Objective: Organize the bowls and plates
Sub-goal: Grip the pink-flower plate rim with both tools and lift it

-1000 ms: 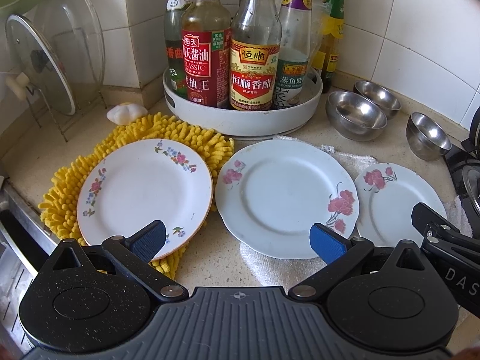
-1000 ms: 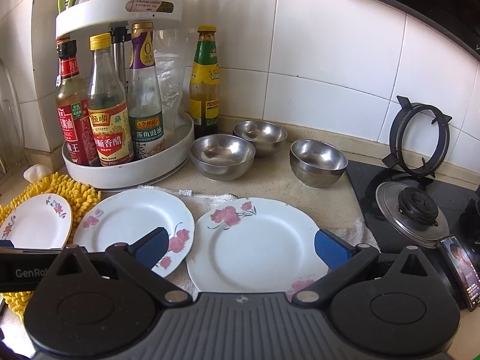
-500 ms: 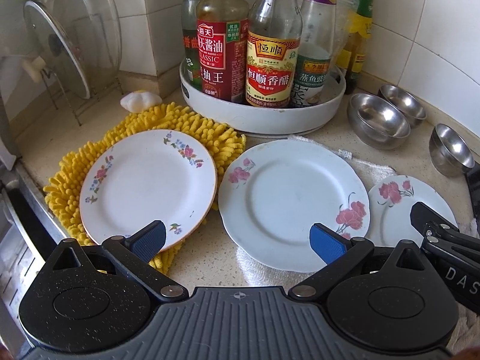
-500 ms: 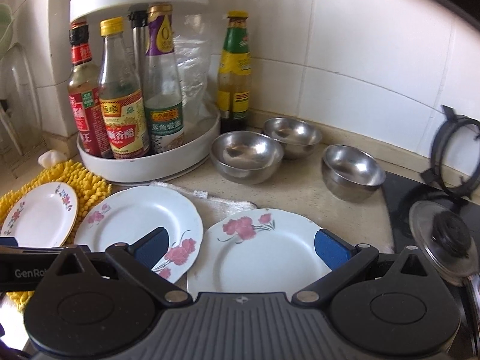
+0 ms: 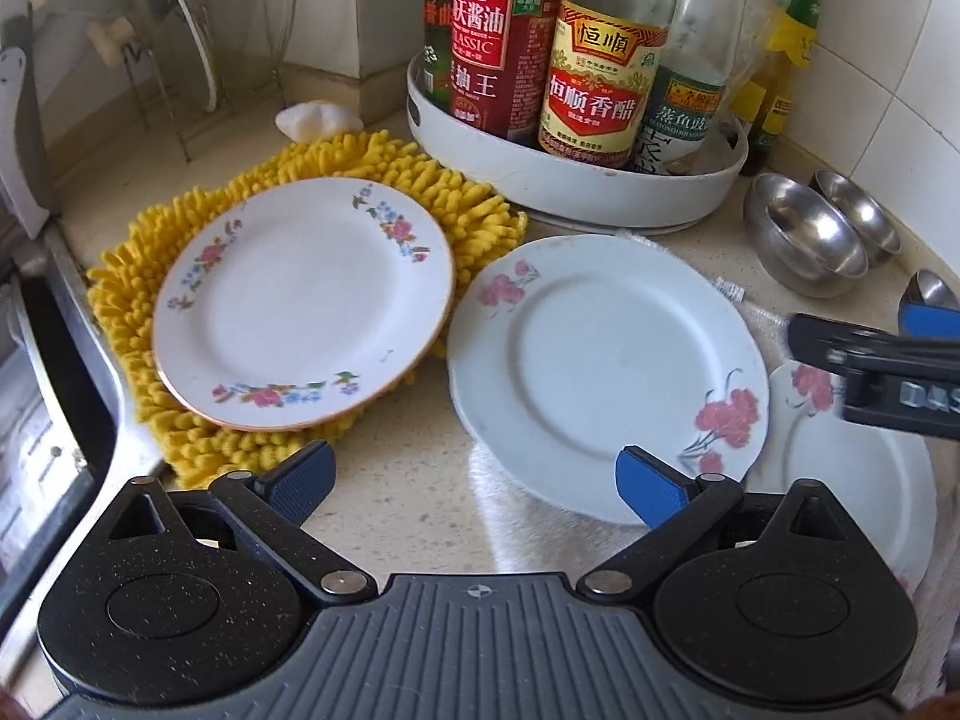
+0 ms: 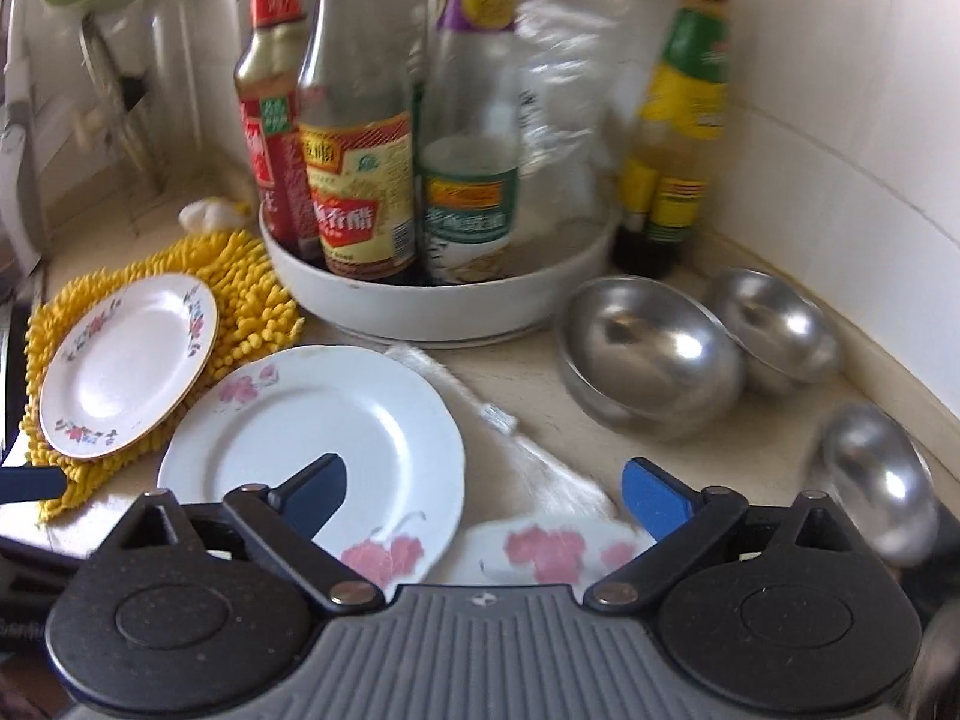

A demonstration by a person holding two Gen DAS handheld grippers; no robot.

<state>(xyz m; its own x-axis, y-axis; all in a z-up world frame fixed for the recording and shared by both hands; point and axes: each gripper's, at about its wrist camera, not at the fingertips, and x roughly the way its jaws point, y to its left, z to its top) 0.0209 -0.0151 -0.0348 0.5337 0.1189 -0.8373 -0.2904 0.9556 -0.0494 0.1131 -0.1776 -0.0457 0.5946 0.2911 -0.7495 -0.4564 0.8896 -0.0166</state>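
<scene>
A small flowered plate (image 5: 300, 300) (image 6: 126, 366) lies on a yellow chenille mat (image 5: 420, 180). A larger white plate with pink flowers (image 5: 606, 372) (image 6: 312, 444) lies to its right on the counter. A third pink-flowered plate (image 5: 864, 480) (image 6: 552, 546) lies further right on a white cloth. Three steel bowls (image 6: 648, 354) (image 6: 774, 330) (image 6: 876, 480) stand at the right. My left gripper (image 5: 474, 483) is open and empty, above the counter in front of the plates. My right gripper (image 6: 483, 495) is open and empty, over the cloth between the two pink-flowered plates.
A white turntable tray (image 5: 576, 180) of sauce bottles stands behind the plates. A green-labelled bottle (image 6: 678, 138) stands by the tiled wall. A glass lid (image 5: 120, 42) leans in a rack at the back left. A sink edge (image 5: 66, 360) runs along the left.
Both grippers moved forward and left, closer to the counter. The right wrist view swung left, so the stove left the view. The right gripper's finger now reaches further over the third plate.
</scene>
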